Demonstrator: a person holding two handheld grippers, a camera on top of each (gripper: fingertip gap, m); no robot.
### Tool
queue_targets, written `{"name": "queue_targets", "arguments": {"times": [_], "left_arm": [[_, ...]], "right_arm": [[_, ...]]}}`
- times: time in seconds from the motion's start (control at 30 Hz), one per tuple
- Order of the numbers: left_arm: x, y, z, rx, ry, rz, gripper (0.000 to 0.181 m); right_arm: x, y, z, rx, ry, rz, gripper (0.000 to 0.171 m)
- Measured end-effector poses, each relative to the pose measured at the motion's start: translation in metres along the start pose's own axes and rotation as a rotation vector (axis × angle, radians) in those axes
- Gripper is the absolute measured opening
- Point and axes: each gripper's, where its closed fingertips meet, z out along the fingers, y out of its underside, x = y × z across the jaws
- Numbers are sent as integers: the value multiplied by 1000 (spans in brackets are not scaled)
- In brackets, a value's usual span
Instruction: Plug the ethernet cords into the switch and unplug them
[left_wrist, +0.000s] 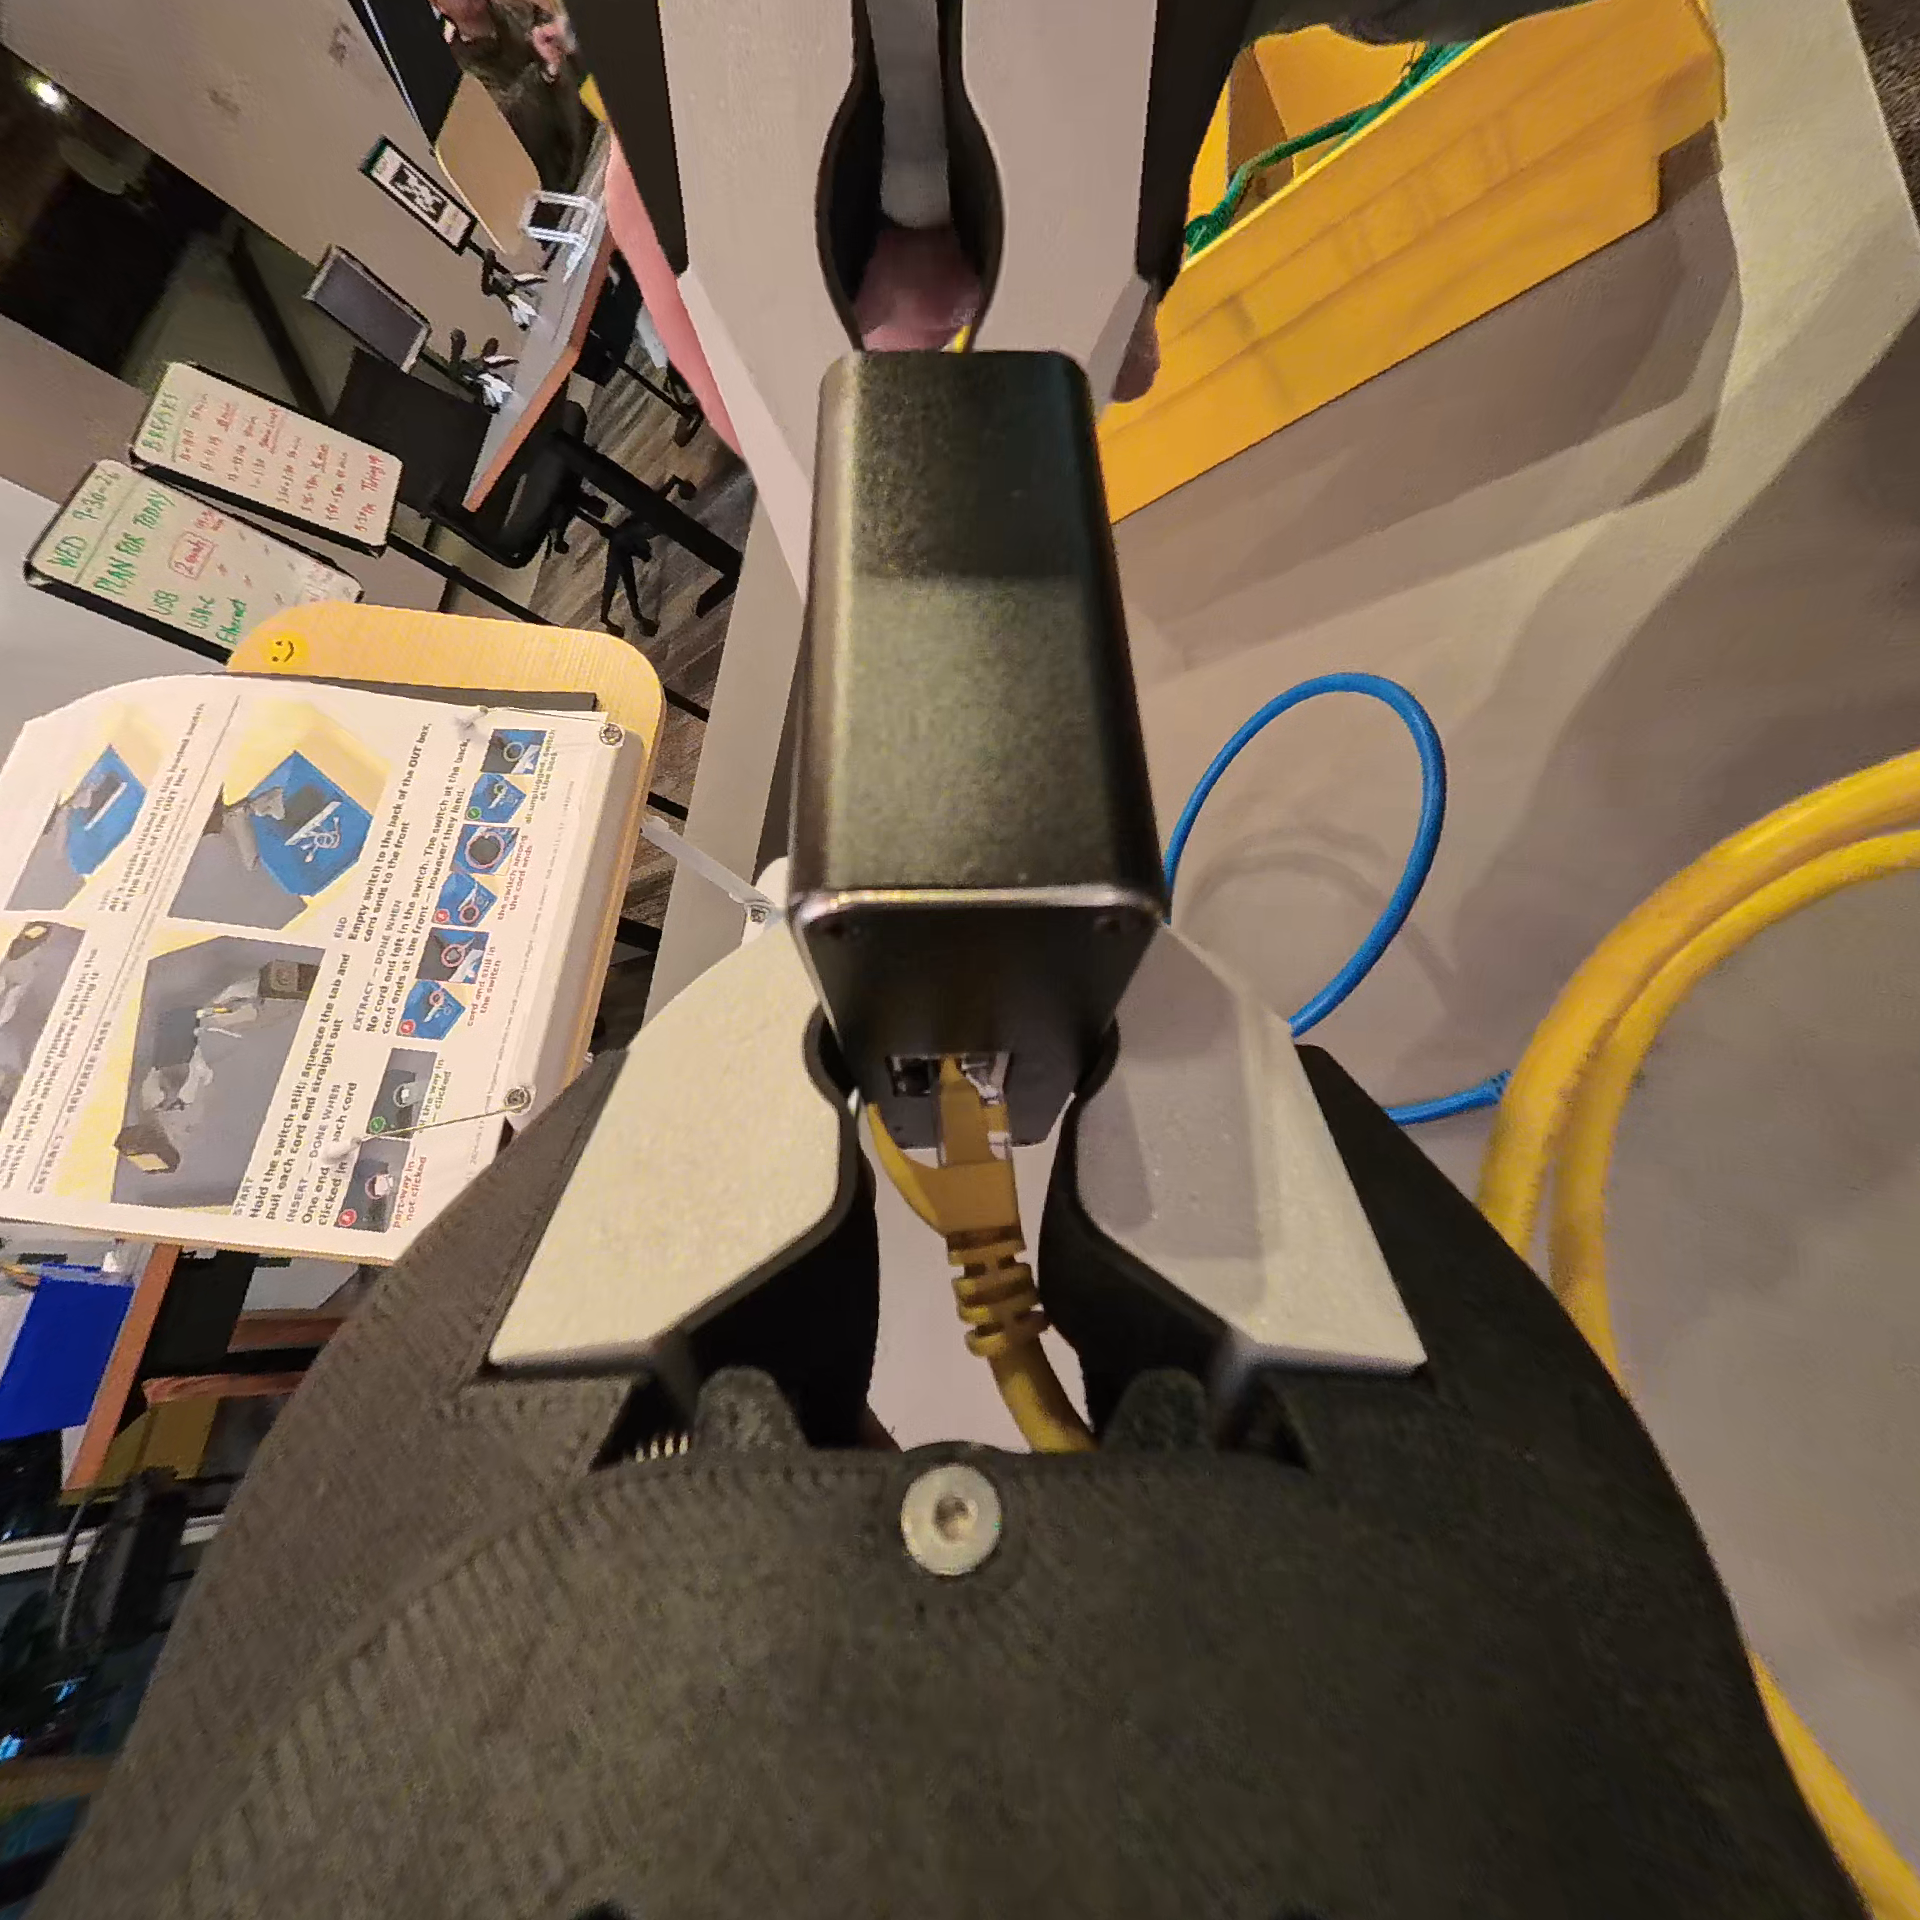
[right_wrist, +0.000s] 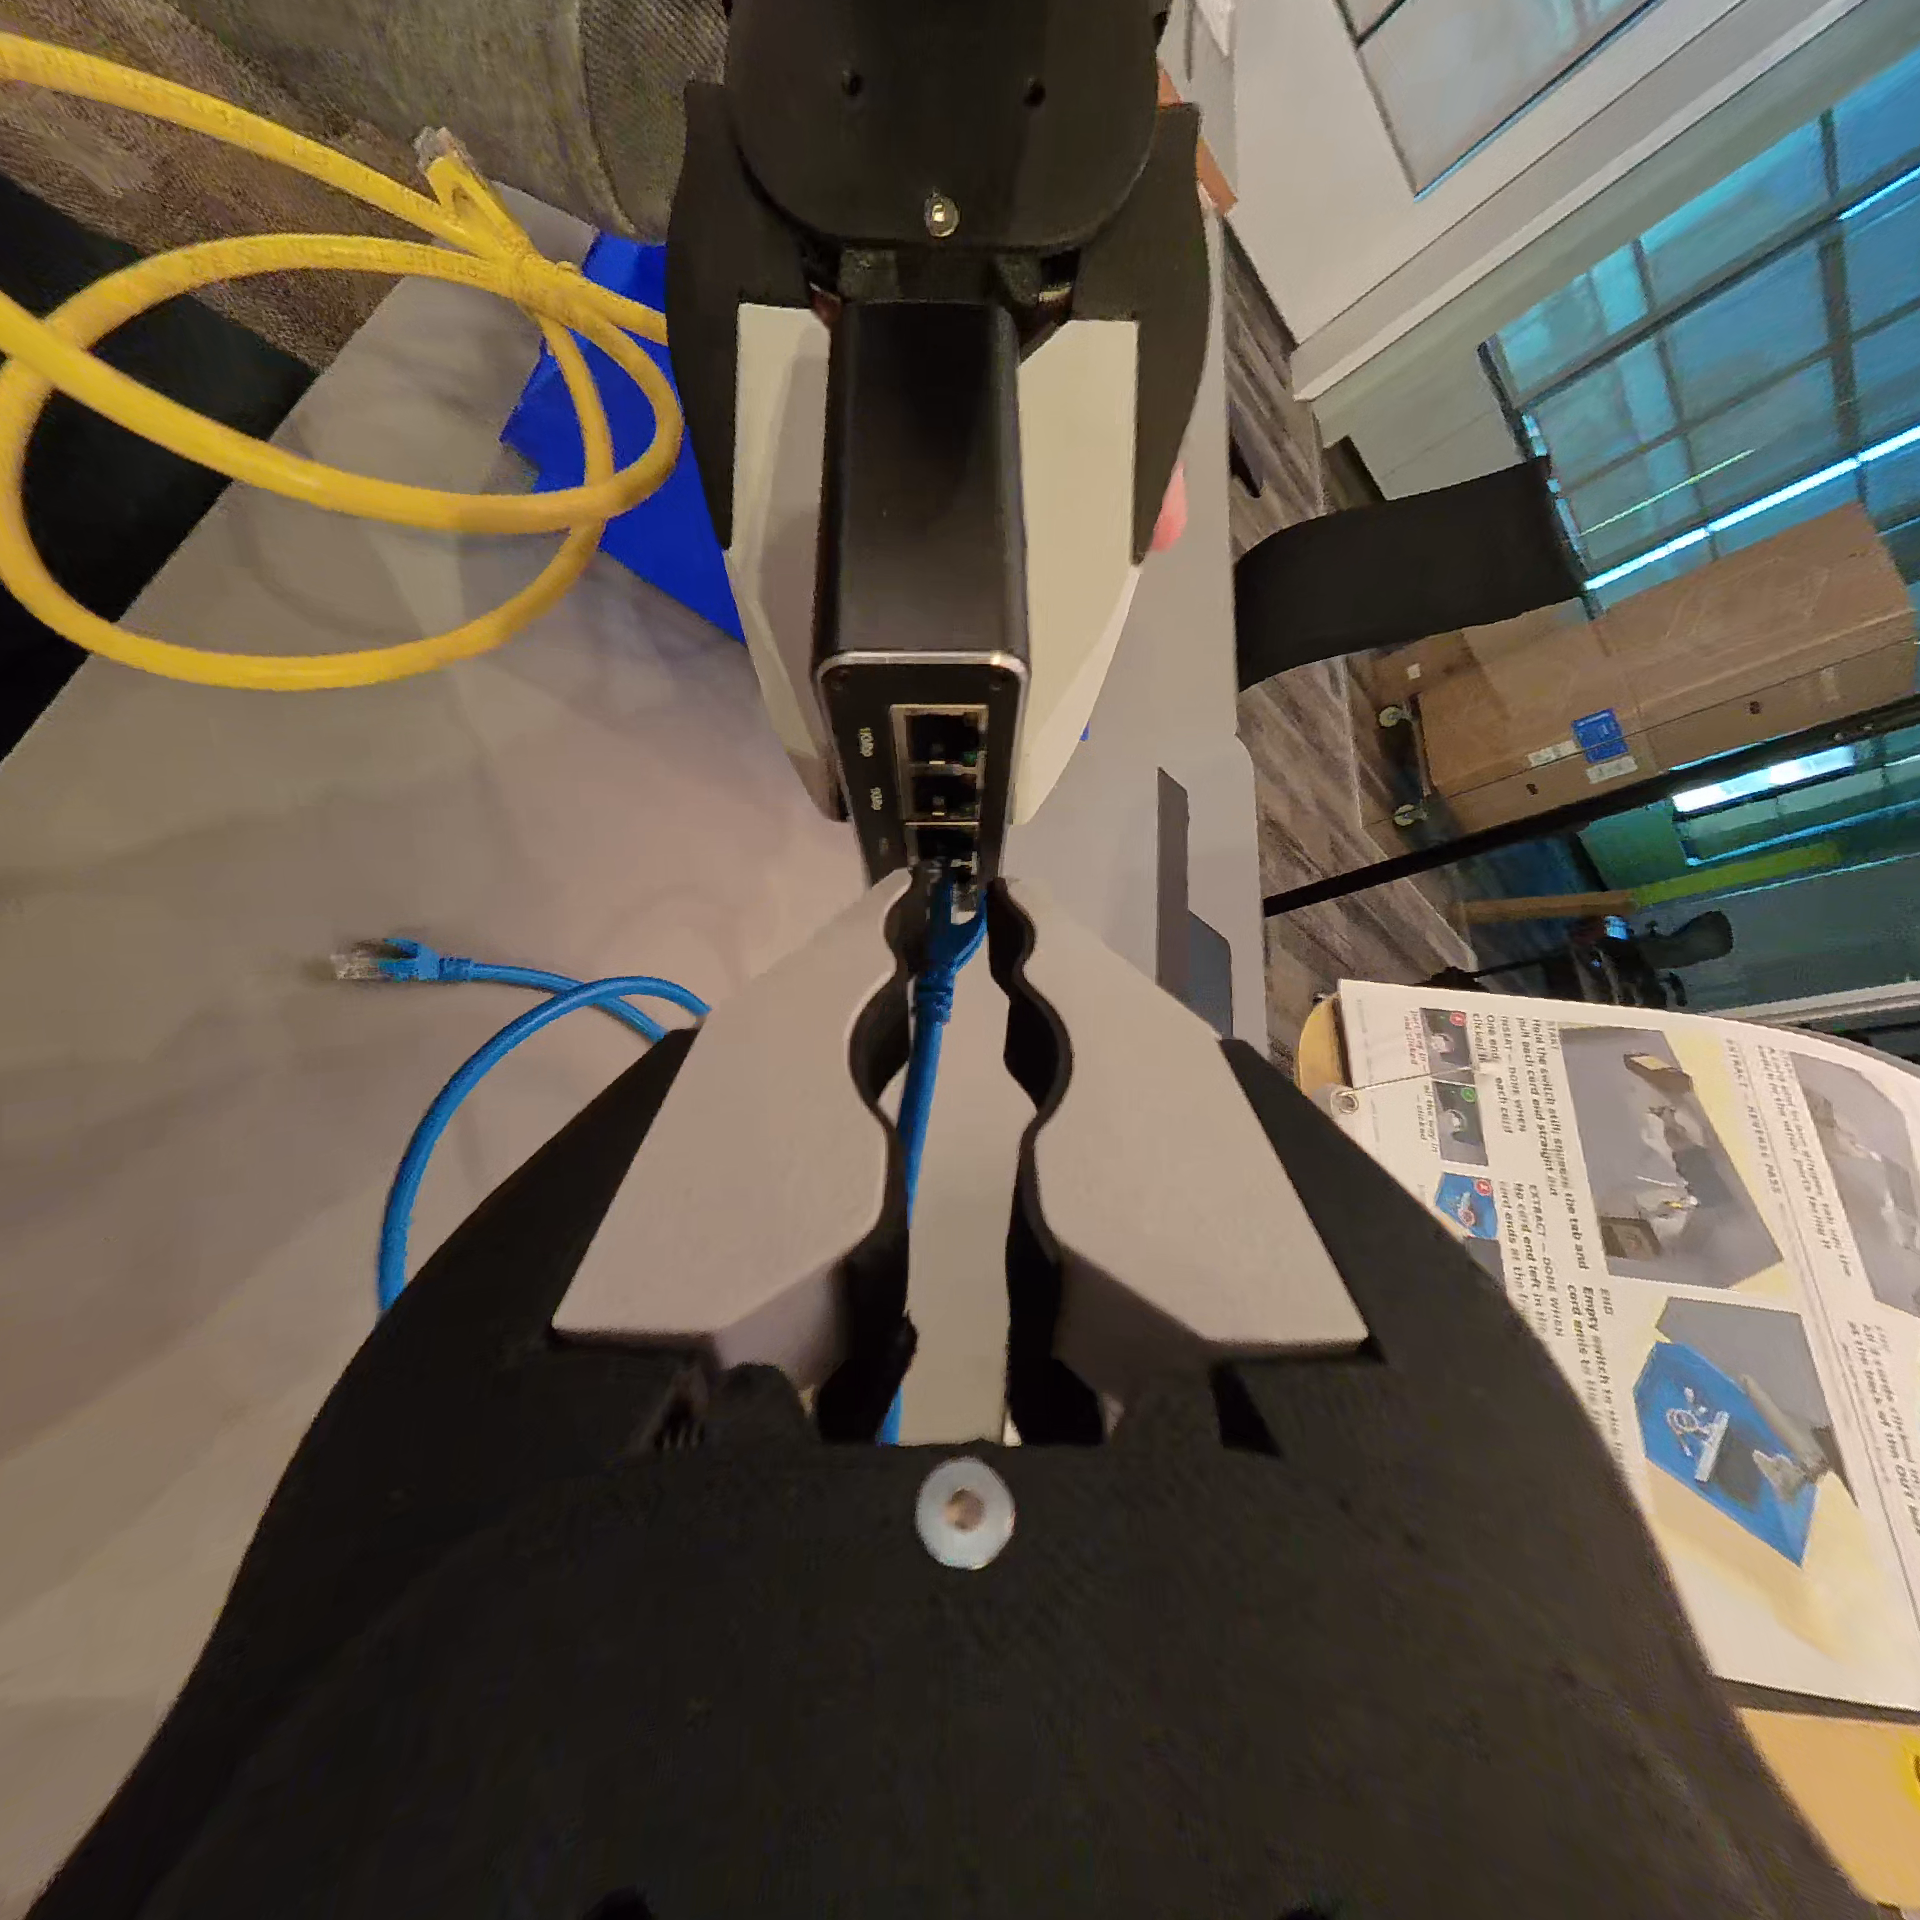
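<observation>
Two handheld grippers are meeting at a black switch (left_wrist: 966, 644) held in the air above a grey tabletop (right_wrist: 312, 831). The left gripper (left_wrist: 966, 1039) is gripping the switch by one end, its pale fingers (left_wrist: 707, 1143) clenched against the two sides of the case.

A yellow cord (left_wrist: 982, 1195) is sitting plugged into a port on that end of the switch. It is running back between the left fingers and looping wide over the tabletop to one side of the switch. Its free plug is lying in the loops, unplugged.

At the switch's opposite end, three ports are stacked in a column. The right gripper (right_wrist: 943, 899) is pressing up to the one nearest it, its fingers (right_wrist: 790, 1122) closing narrowly on the plug of a blue cord (right_wrist: 925, 1091). The plug is touching that port, though how far in it is sitting cannot be told. The two ports beyond it are standing vacant.

The blue cord is trailing back between the right fingers and curling onto the tabletop below the switch, where its other plug is lying loose, well apart from the switch.

A yellow bin (left_wrist: 1403, 260) is standing on the tabletop beyond the switch in the left wrist view. A blue bin (right_wrist: 623, 436) is showing behind the switch in the right wrist view. A printed sheet (left_wrist: 291, 935) with photos is propped off the tabletop's edge, on the side of the switch away from the cords.
</observation>
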Motion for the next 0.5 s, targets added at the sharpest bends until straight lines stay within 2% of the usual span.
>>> {"name": "queue_targets", "arguments": {"times": [0.07, 0.23, 0.5], "left_arm": [[-1, -1, -1, 6, 1, -5, 34], [0, -8, -3, 33, 6, -11, 34], [-1, -11, -7, 34, -1, -1, 35]], "right_arm": [[-3, 1, 0, 1, -19, 5, 14], [-2, 6, 3, -25, -9, -13, 13], [1, -3, -3, 34, 20, -13, 13]]}}
